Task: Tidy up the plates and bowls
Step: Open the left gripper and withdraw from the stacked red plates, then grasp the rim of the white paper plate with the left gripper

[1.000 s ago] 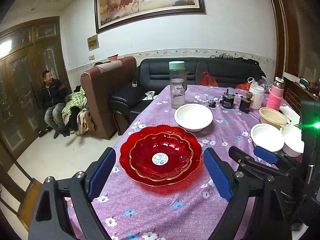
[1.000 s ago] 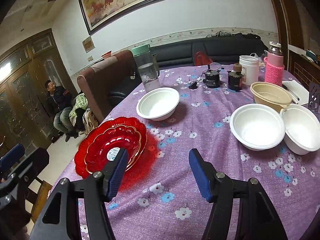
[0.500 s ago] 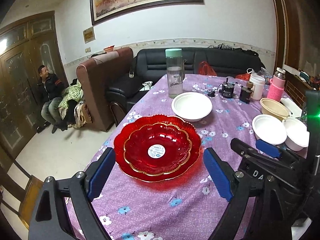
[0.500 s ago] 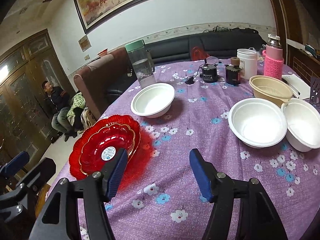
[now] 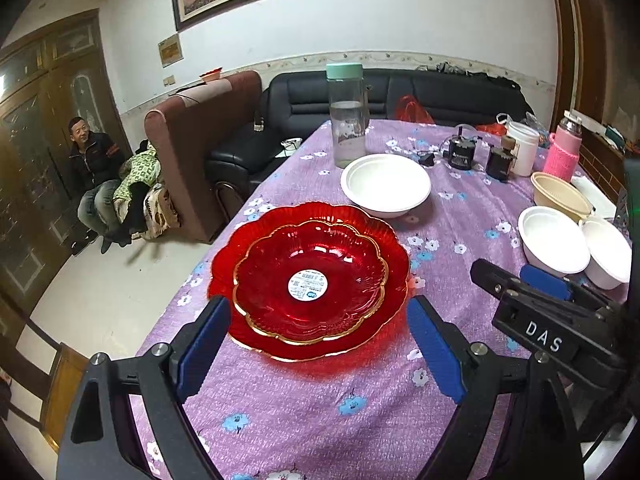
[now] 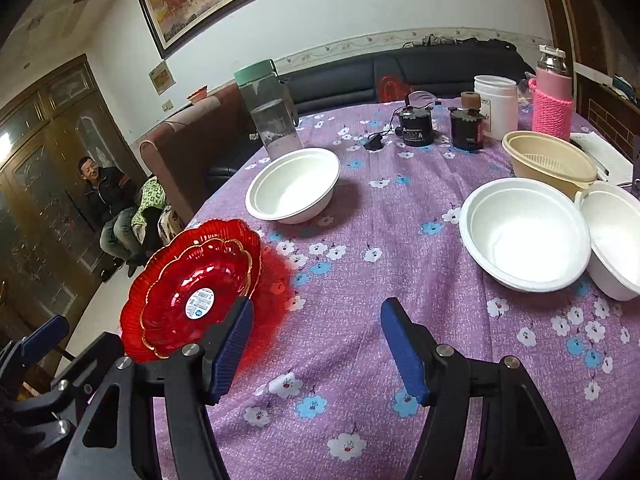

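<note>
The worktop (image 5: 400, 380) is covered with a purple cloth printed with white and blue flowers. On its left part lies the large red plate (image 5: 224, 256), and inside it sits the smaller red plate (image 5: 352, 264) with a gold rim; a round white sticker (image 5: 308, 285) with a barcode is in its middle, but the print is too small to read. Behind them stands one white bowl (image 5: 386, 184), just in front of a clear jar (image 5: 347, 116) with a green lid. On the right side two more white bowls (image 6: 524, 236) stand touching each other, and a beige bowl (image 6: 550, 164) is behind them.

The left tongs (image 5: 318, 344) are spread wide over the near edge of the red plates, pinching nothing. The right tongs (image 6: 316, 346) are also spread, with only cloth between the blue pads, and they hold nothing. On the black body of the right tongs, seen from the left camera, the white letters "DAS" (image 5: 543, 336) can be read. A pink bottle (image 6: 552, 92) and a white container (image 6: 496, 106) stand at the far end; their labels are not readable.
</note>
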`<state>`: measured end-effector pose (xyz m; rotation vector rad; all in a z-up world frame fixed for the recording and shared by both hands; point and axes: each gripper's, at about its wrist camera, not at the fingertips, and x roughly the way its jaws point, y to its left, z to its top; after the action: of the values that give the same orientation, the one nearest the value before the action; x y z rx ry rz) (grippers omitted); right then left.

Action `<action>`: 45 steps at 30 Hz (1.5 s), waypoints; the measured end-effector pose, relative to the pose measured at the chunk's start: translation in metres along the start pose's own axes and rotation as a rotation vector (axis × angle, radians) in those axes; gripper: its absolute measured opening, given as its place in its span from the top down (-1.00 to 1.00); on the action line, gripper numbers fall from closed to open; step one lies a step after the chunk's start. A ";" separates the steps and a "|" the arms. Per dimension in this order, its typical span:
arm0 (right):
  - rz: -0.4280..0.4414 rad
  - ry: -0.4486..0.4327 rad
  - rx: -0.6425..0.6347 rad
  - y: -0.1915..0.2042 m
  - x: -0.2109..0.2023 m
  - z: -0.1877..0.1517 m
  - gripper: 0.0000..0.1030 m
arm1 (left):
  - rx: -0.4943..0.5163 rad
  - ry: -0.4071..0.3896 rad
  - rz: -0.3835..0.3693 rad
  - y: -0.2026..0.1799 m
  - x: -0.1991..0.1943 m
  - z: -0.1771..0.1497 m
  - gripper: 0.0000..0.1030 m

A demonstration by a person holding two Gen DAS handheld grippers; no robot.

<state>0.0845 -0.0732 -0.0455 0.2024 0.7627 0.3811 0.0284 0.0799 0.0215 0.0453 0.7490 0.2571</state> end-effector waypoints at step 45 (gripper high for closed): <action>0.048 0.283 0.128 -0.035 0.194 0.114 0.37 | -0.156 0.499 -0.383 -0.021 0.295 0.149 0.45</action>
<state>0.3019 -0.0315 -0.0982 0.2909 1.0637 0.4115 0.3415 0.1399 -0.0693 -0.3189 1.2109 -0.0454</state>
